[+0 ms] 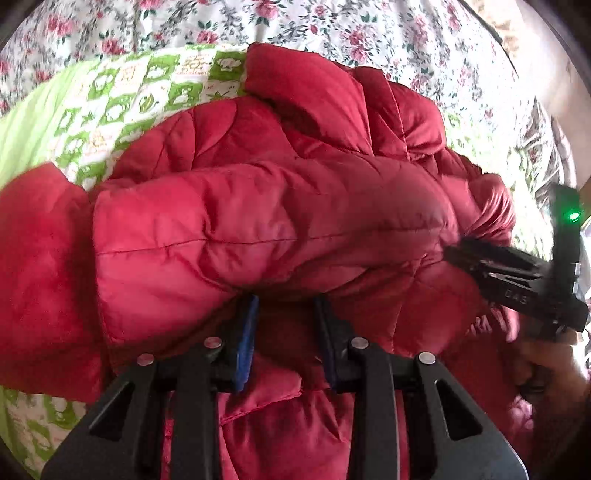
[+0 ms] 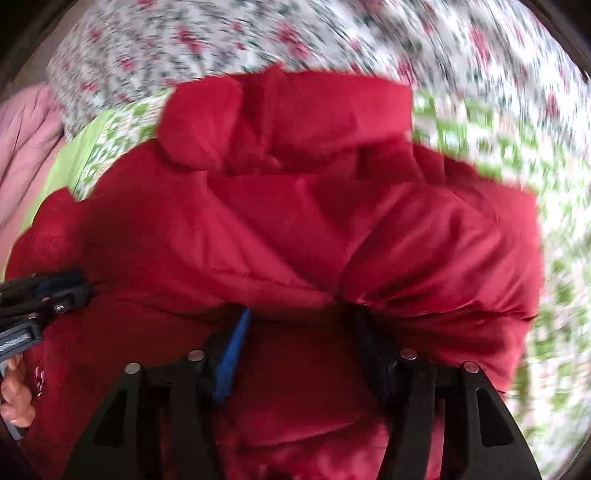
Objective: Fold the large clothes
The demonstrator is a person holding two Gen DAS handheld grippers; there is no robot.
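Up close, our left claw (image 1: pixel 284 325) pinches a thick roll of the red jacket (image 1: pixel 258 221) between its pads, and the fabric bulges over the tips. Our right claw (image 2: pixel 299 332) sits wider, jacket cloth bunched between its fingers, though with the blur we cannot tell whether it truly grips. To fold well, we should carry both edges forward together, level with each other, and lay them down flat before letting go. Beyond, the jacket lies heaped on a green patterned blanket (image 1: pixel 122 96), which covers the flowered bed sheet (image 1: pixel 332 26).
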